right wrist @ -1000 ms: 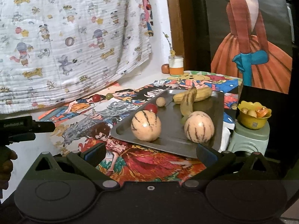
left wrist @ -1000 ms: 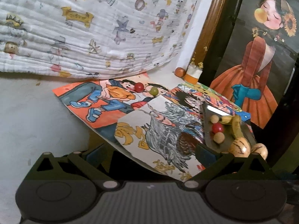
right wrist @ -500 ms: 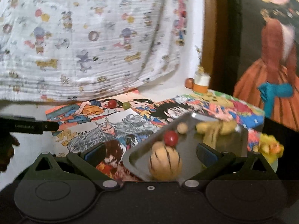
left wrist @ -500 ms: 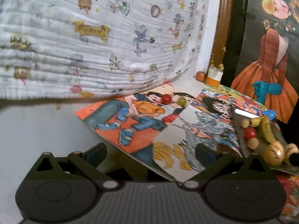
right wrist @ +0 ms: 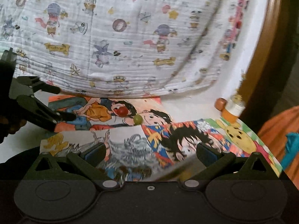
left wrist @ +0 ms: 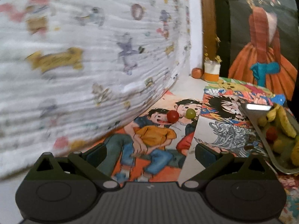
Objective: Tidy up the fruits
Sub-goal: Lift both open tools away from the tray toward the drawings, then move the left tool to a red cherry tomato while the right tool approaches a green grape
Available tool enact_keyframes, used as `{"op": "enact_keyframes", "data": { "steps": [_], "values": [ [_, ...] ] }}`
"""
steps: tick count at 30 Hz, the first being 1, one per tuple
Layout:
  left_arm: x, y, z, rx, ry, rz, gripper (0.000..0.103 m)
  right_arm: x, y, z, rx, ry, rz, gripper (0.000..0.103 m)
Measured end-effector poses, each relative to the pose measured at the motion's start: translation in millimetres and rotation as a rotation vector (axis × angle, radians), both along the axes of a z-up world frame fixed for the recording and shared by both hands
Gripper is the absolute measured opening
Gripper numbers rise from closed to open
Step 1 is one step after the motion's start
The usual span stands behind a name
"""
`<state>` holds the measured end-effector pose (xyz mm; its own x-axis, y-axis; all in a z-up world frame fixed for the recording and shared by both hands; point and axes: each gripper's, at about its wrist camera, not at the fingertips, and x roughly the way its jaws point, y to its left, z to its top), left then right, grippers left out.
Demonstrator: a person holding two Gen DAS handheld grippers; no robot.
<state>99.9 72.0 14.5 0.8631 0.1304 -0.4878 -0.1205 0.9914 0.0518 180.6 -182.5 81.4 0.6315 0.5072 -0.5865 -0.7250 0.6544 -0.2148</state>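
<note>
Cartoon posters (left wrist: 153,141) cover the table; red fruit (left wrist: 172,116) and green fruit (left wrist: 191,113) lie touching, beside the tray (left wrist: 261,130). Both look small, round, probably roll-prone: pinch across the middle. Left tool (left wrist: 149,152) and right tool (right wrist: 149,152) gape wide, empty.

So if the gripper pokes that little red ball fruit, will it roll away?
Probably. The red fruit looks round and smooth, and it lies loose on a flat poster, so a nudge could send it rolling. It might bump the green fruit right beside it. It seems small, so likely light.
</note>
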Motion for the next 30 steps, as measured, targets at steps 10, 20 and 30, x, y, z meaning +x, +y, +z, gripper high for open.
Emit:
{"op": "enact_keyframes", "data": {
  "steps": [10, 20, 30],
  "values": [
    [49, -3, -4, 0.085, 0.06, -0.082, 0.103, 62, 40, -25, -0.173, -0.011, 0.123, 0.102],
    [84, -5, -13, 0.194, 0.096, -0.137, 0.103, 103, 71, -49, -0.237, -0.021, 0.207, 0.102],
    [111, -3, -21, 0.217, 0.108, -0.175, 0.103, 129, 93, -79, -0.187, 0.046, 0.242, 0.096]
  ]
}}
